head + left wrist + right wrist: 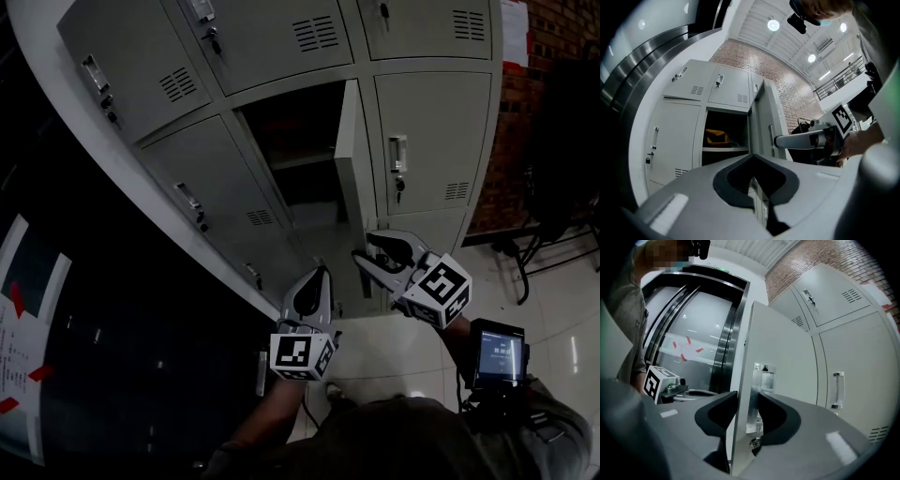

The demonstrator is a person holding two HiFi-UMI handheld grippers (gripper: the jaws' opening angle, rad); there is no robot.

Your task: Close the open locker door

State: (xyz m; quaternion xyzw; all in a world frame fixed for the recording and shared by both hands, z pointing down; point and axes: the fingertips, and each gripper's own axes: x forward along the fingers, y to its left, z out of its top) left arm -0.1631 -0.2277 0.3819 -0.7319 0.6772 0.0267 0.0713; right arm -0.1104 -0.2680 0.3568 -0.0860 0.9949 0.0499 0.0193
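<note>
Our right gripper (747, 399) has its jaws clamped on the free edge of the locker door (349, 159), which stands swung out. Left gripper (319, 277): jaws together, empty. Closing's underway, we reckon; next, swing it left into its frame.

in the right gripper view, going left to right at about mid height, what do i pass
marker cube → edge of the open locker door → handle on that door → handle of the closed locker → vent slots
</note>
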